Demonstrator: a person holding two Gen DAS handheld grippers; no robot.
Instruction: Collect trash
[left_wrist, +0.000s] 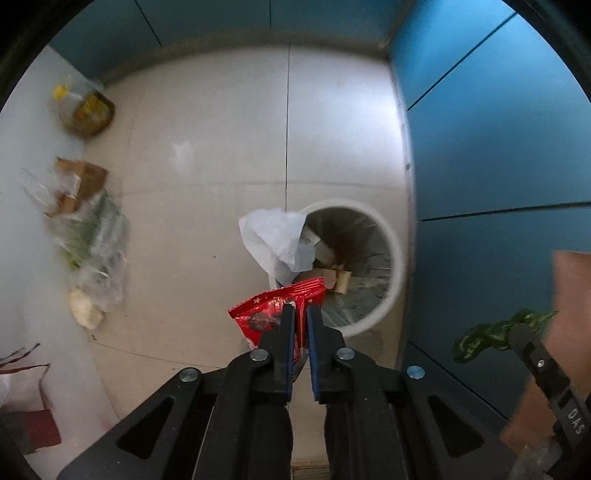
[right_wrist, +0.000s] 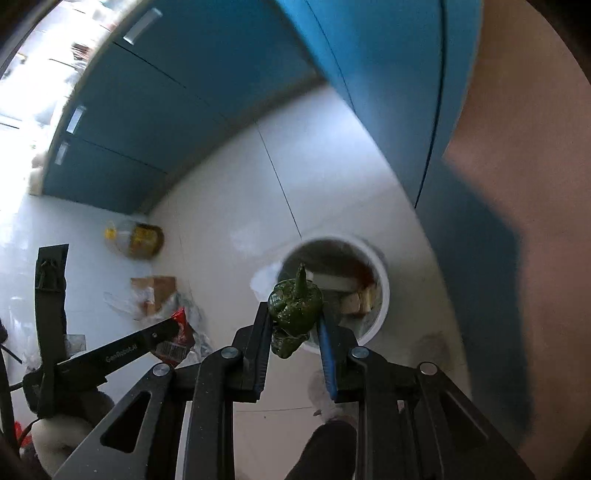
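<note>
My left gripper (left_wrist: 301, 314) is shut on a red snack wrapper (left_wrist: 273, 308), held just above the near rim of a round white trash bin (left_wrist: 395, 254) on the tiled floor. White paper (left_wrist: 273, 236) hangs over the bin's left rim, and scraps lie inside. My right gripper (right_wrist: 293, 314) is shut on a green pepper (right_wrist: 295, 304), stem pointing away, above the same trash bin (right_wrist: 384, 284). In the right wrist view the left gripper (right_wrist: 173, 326) with the red wrapper (right_wrist: 181, 330) shows at lower left. The pepper (left_wrist: 491, 332) also appears at the right edge of the left wrist view.
Blue cabinet fronts (left_wrist: 498, 147) rise right of the bin and along the back. By the left wall lie a clear bottle with a yellow cap (left_wrist: 83, 107), a cardboard piece (left_wrist: 81, 177) and crumpled clear plastic bags (left_wrist: 96, 251). A person's arm (right_wrist: 524, 184) fills the right.
</note>
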